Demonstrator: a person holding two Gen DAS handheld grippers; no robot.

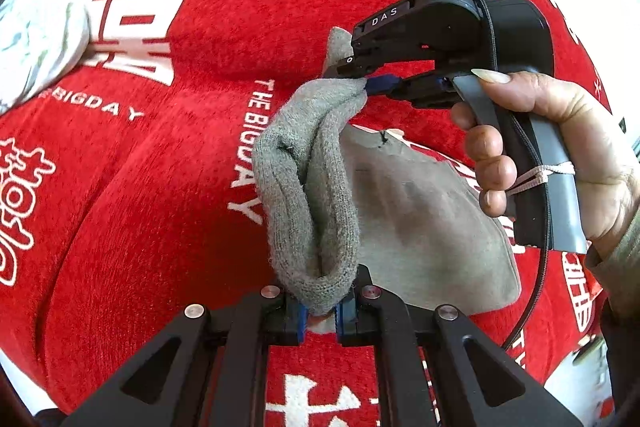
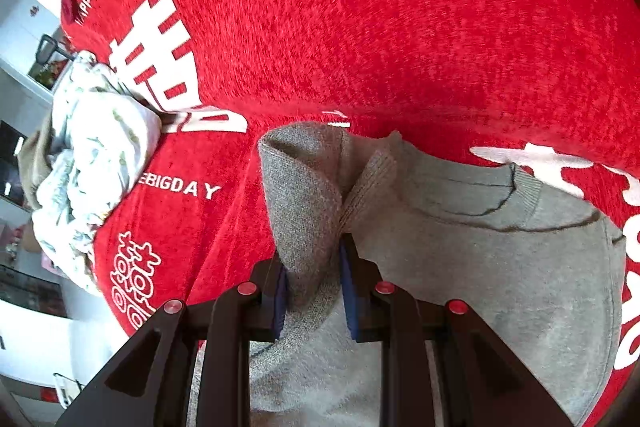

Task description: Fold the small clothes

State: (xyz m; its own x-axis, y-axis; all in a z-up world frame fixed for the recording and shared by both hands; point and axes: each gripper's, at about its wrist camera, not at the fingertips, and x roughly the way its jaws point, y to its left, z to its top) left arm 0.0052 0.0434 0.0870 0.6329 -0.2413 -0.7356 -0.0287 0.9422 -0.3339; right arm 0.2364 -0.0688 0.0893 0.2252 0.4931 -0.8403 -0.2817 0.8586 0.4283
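Observation:
A small grey knitted sweater [image 1: 420, 219] lies on a red cloth [image 1: 180, 187] with white lettering. One part of it, a sleeve [image 1: 312, 187], is lifted and bunched between both grippers. My left gripper [image 1: 320, 315] is shut on the near end of that grey fold. My right gripper [image 1: 368, 85] shows in the left wrist view, held by a hand, shut on the far end of the fold. In the right wrist view the right gripper [image 2: 314, 291] pinches the grey knit [image 2: 304, 195], with the sweater's neckline [image 2: 500, 203] to its right.
A crumpled white and pale-green patterned garment [image 1: 36, 31] lies at the left edge of the red cloth, also seen in the right wrist view [image 2: 92, 163]. Room furniture shows beyond the cloth's left edge [image 2: 24, 107].

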